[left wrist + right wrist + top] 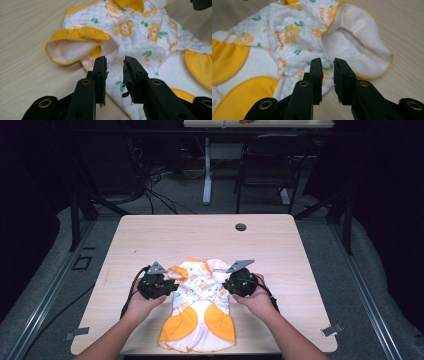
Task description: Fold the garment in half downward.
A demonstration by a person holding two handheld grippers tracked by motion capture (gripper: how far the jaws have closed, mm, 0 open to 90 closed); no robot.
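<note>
A small quilted garment (200,310), white with orange flowers and yellow patches, lay flat on the tabletop (150,235) near the person's edge, its long axis running from the near edge away toward the far side. The left gripper (156,285) sat at the garment's left flank by the yellow-trimmed sleeve (72,47), the right gripper (241,282) at the right flank by the other sleeve (364,42). So the garment lay between the two, each about equally near its own side. In both gripper views the jaws stood a narrow gap apart over the fabric edge, gripping nothing; whether the tips touched the cloth couldn't be told. Likely next: each closes on its side seam near the armpit.
</note>
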